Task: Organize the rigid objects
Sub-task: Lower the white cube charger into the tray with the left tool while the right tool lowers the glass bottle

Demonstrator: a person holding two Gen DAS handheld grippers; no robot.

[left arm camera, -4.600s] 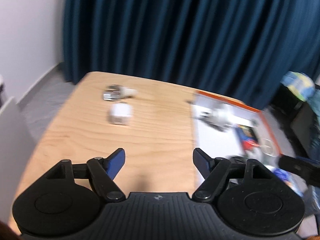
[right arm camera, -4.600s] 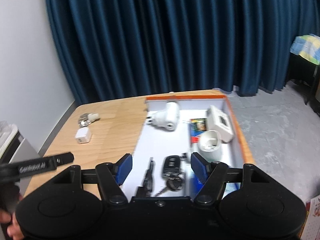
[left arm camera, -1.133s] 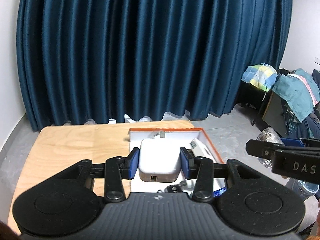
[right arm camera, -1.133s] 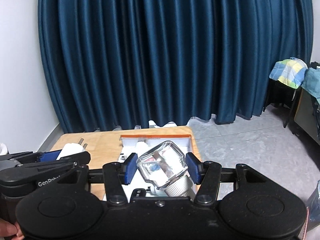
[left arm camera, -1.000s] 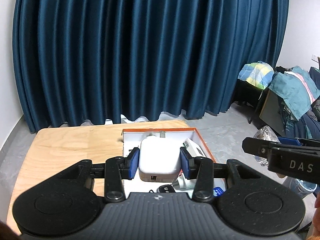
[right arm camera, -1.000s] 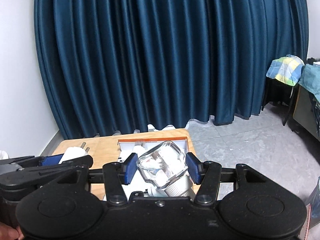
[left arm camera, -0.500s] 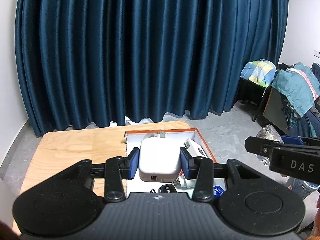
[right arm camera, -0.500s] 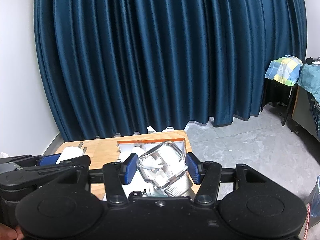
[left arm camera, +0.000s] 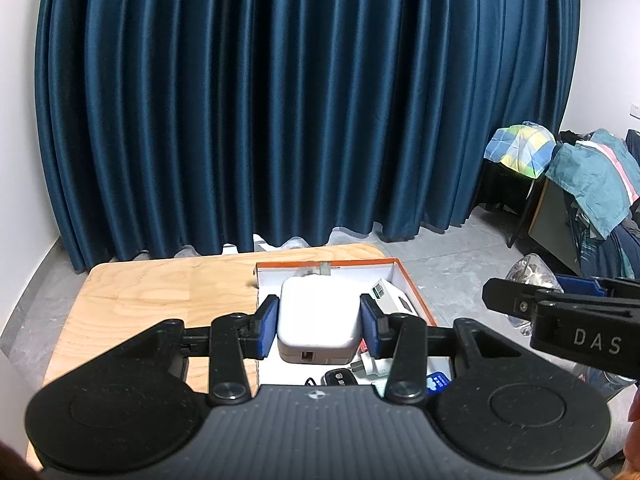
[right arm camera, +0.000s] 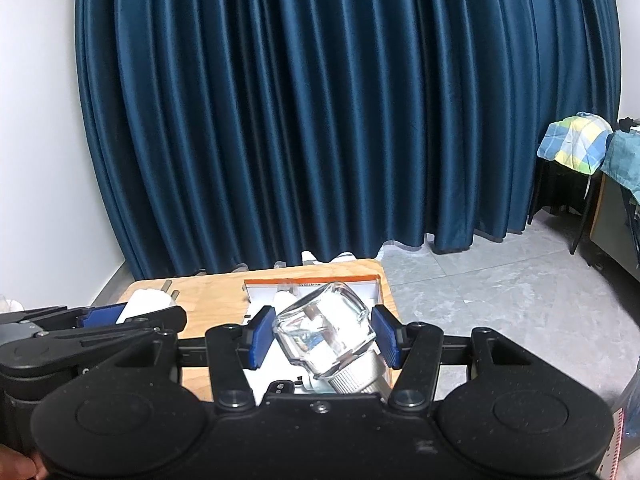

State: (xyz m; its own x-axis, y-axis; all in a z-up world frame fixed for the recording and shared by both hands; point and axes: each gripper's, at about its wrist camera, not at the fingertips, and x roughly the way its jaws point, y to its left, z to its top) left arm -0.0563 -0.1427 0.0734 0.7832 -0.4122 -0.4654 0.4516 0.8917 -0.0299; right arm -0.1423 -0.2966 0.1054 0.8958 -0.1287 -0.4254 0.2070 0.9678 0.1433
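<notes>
My left gripper [left arm camera: 319, 326] is shut on a white square charger [left arm camera: 318, 322], held above the orange-rimmed white box [left arm camera: 412, 292] on the wooden table [left arm camera: 160, 292]. My right gripper [right arm camera: 323, 336] is shut on a clear glass bottle with a silver cap [right arm camera: 326, 330], tilted, also held above the box [right arm camera: 352, 279]. The left gripper with the charger's prongs shows at the left of the right wrist view [right arm camera: 148, 300]. The right gripper's black finger shows at the right of the left wrist view [left arm camera: 560, 320].
Inside the box lie a car key [left arm camera: 340, 378], a white boxed item [left arm camera: 390, 298], a white plug [left arm camera: 370, 366] and a blue packet [left arm camera: 436, 382]. A dark blue curtain [left arm camera: 300, 100] hangs behind the table. Chairs with clothes [left arm camera: 580, 176] stand at the right.
Since 4.6 s ago both grippers took hold of the charger and the bottle and lifted them. Over the last second they hover above the box with only slight drift.
</notes>
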